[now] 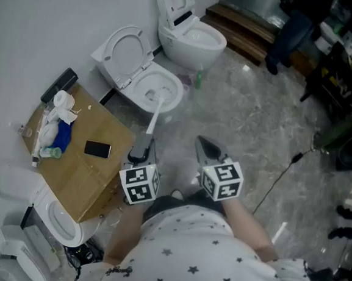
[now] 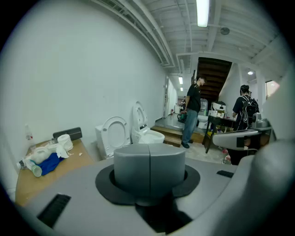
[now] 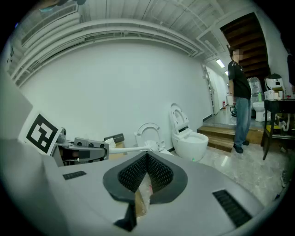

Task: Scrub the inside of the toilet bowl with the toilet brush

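Observation:
A white toilet [image 1: 179, 89] stands against the wall with its lid up. The toilet brush [image 1: 154, 113] has its head down in the bowl, and its white handle slants back toward me. My left gripper [image 1: 142, 142] is shut on the lower end of that handle. In the right gripper view the brush handle [image 3: 131, 149] runs from my left gripper [image 3: 102, 146] to the toilet [image 3: 149, 134]. The left gripper view shows the left gripper [image 2: 149, 161] with its jaws together; the brush is hidden there. My right gripper [image 1: 202, 143] [image 3: 146, 160] hovers over the floor to the right, shut and empty.
A second toilet [image 1: 194, 42] stands further along the wall, a green bottle [image 1: 199, 79] beside it. Left of me a cardboard-topped table [image 1: 96, 179] carries a phone [image 1: 97, 149], a paper roll [image 1: 63, 100] and a blue cloth [image 1: 62, 135]. A cable [image 1: 278, 181] crosses the floor. A person [image 3: 239, 90] stands at the right.

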`<state>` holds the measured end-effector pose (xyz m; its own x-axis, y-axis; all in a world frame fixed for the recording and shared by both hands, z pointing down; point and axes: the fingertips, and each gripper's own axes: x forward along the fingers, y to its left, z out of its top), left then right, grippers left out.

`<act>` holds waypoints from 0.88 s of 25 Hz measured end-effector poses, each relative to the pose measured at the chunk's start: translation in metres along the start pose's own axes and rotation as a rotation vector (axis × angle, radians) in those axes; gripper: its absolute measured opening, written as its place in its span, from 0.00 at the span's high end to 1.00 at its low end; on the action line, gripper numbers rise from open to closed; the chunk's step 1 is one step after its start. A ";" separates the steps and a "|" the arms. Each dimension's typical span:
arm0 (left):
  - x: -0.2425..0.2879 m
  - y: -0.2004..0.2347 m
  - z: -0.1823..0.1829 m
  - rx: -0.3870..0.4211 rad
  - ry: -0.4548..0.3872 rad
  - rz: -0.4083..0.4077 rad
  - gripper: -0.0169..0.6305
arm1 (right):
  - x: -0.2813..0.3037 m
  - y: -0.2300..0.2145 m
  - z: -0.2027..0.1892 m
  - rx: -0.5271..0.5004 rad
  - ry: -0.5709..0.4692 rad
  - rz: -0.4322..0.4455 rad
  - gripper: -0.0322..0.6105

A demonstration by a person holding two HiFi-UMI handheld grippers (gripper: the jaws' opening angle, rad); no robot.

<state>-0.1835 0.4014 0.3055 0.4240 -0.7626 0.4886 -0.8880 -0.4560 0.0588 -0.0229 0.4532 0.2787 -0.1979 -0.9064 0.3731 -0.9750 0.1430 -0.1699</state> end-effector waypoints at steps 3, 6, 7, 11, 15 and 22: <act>-0.001 0.004 0.000 0.000 0.001 -0.001 0.74 | 0.003 0.004 -0.001 -0.005 0.004 0.002 0.94; -0.002 0.006 0.000 -0.003 0.000 0.001 0.74 | 0.004 0.007 -0.002 -0.008 0.006 0.005 0.94; -0.002 0.006 0.000 -0.004 -0.001 0.002 0.74 | 0.004 0.008 -0.002 -0.009 0.007 0.006 0.94; -0.002 0.010 0.001 -0.007 -0.005 0.004 0.74 | 0.007 0.011 -0.002 -0.014 0.006 0.004 0.94; -0.001 0.015 0.001 -0.005 -0.007 -0.001 0.74 | 0.009 0.016 -0.002 0.014 0.003 0.014 0.94; -0.002 0.022 -0.002 -0.010 0.007 -0.008 0.74 | 0.013 0.022 -0.008 0.026 0.021 0.009 0.94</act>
<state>-0.2042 0.3937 0.3076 0.4300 -0.7553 0.4945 -0.8862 -0.4578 0.0713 -0.0478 0.4480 0.2872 -0.2092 -0.8967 0.3901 -0.9702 0.1406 -0.1971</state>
